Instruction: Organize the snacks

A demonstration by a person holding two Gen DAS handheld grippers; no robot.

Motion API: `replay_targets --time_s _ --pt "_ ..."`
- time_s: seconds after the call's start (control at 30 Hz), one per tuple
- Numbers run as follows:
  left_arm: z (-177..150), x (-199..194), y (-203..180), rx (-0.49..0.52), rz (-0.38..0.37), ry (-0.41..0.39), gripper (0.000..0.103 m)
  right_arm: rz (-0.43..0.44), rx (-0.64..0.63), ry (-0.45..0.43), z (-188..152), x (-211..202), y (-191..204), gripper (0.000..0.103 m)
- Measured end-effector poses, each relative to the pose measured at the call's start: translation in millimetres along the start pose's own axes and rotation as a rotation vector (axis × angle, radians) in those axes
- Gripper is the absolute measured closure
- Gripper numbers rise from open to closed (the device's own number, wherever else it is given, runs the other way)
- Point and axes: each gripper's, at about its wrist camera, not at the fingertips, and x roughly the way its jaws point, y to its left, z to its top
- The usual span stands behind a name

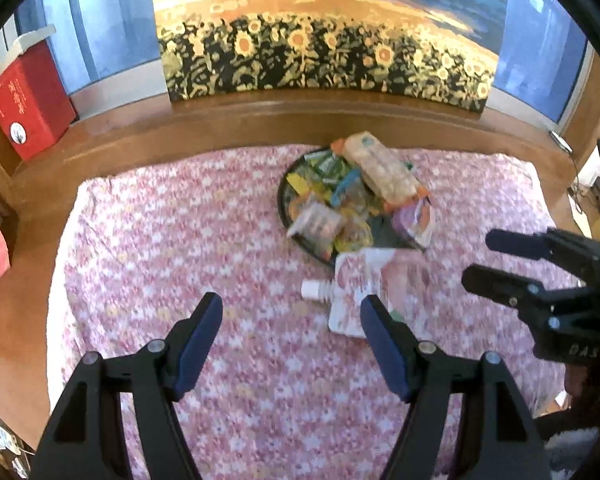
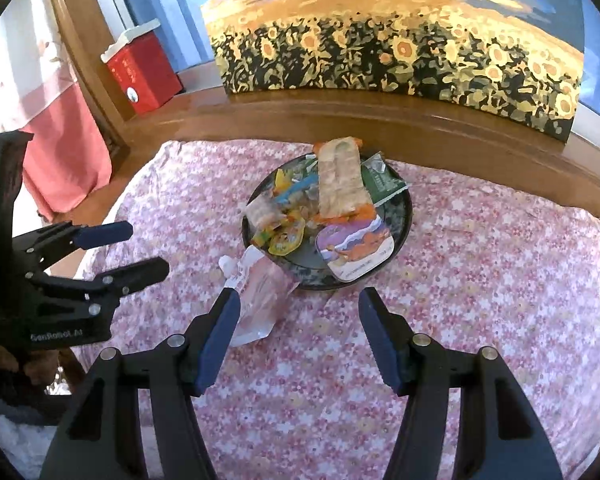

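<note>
- Fingers of both the left gripper (image 1: pixel 291 316) and the right gripper (image 2: pixel 299 312) stand apart, holding nothing.
- Between both pairs lies the spouted pouch (image 1: pixel 364 288), just before the snack-heaped dark plate (image 2: pixel 402 216).
- Soft, light and likely slippery: best pinched at the stiff cap.
- Both grippers tilt steeply down toward the floral cloth (image 1: pixel 180 240).

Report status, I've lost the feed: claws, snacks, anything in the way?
Left claw and right claw open, empty. Spouted pouch on cloth beside the loaded tray. Nothing blocking.
</note>
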Motion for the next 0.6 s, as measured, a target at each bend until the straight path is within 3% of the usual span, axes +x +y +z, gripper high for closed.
replay_targets --time_s 0.6 --pt "-8 -9 -8 0.031 -0.031 -0.020 0.028 0.015 -0.029 0.010 -2 -3 12 0.040"
